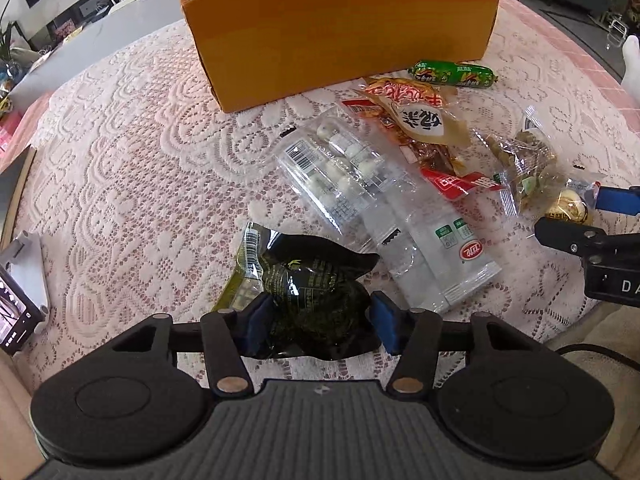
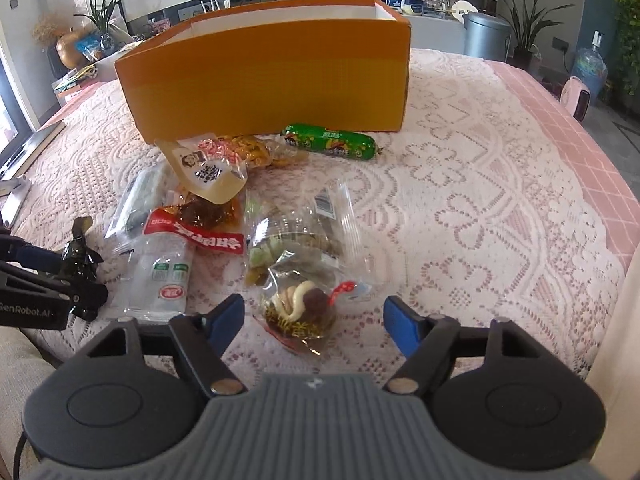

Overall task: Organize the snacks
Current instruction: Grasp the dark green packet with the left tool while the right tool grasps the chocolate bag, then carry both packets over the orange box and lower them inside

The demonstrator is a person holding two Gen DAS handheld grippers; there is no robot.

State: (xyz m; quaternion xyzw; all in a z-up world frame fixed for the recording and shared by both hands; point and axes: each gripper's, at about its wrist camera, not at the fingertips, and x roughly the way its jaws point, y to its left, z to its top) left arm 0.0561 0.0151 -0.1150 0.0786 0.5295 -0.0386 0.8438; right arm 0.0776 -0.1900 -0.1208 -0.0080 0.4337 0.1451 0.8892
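The left gripper (image 1: 315, 320) is closing its blue pads on a black snack packet (image 1: 316, 292), and the packet is sitting between both fingers, on the near side of the counter (image 1: 132, 184). In the right wrist view the same packet (image 2: 82, 276) is showing at the far left, pinched by the left gripper (image 2: 60, 268). I cannot tell if it is lifted or resting on the lace cloth.

The right gripper (image 2: 314, 320) is standing wide, holding nothing, with its fingers on either side of a small clear bag with a round chocolate sweet (image 2: 304, 312), and not touching it. This bag is lying on the lace just beside a clear bag of green snacks (image 2: 292, 240).

The other snacks are lying in a loose pile in the middle of the counter: a long clear packet of white pieces (image 1: 420, 240), a clear tray of white balls (image 1: 340, 160), a red-labelled packet (image 2: 196, 228) and a yellowish pouch (image 2: 208, 172) partly on top of it. A green sausage (image 2: 332, 140) is lying on the far side, just in front of the orange box (image 2: 272, 88). The box is standing open at the far side of the counter.
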